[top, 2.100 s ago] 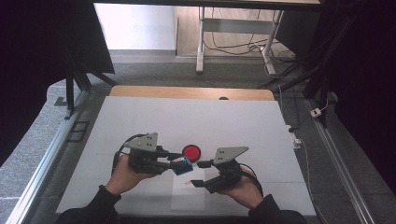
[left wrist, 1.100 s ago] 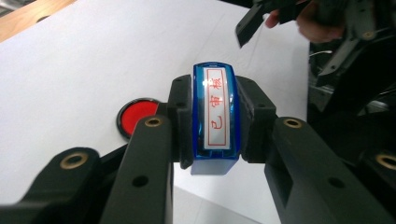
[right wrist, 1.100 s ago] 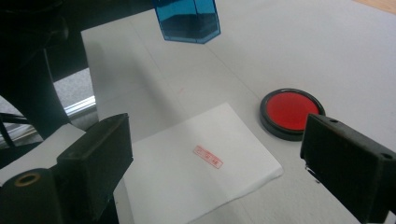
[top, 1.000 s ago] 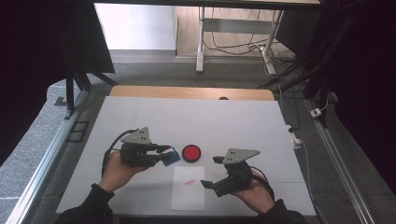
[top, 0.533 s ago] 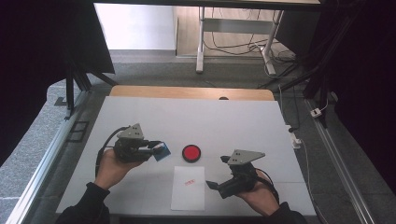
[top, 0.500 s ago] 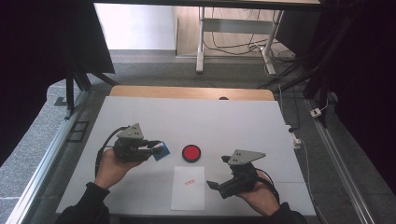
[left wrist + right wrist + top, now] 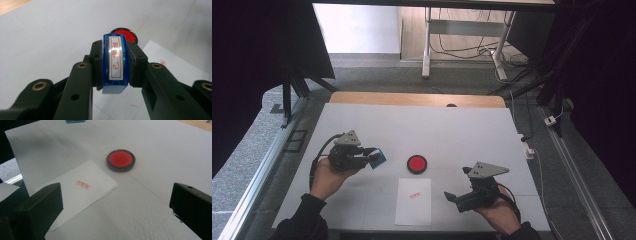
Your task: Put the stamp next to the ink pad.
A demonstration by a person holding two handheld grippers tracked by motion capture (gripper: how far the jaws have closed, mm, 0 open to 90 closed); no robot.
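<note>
The stamp (image 7: 114, 65), blue and clamped in the left gripper (image 7: 371, 156), has a white label with 3 red characters. The paper (image 7: 79, 192) bears a small red rectangular print, too small to read. Since 2 seconds ago both hands have drawn apart, away from the ink pad (image 7: 417, 163). The right gripper (image 7: 453, 196) has just been opening; its jaws stand wide with nothing between them, tips cut off in its own view.

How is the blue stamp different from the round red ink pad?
The blue stamp is a long block, clamped off the table in the left gripper; the round red ink pad is a flat disc lying on the table, untouched. The stamp's casing is blue, the pad's rim dark. Both show red.
</note>
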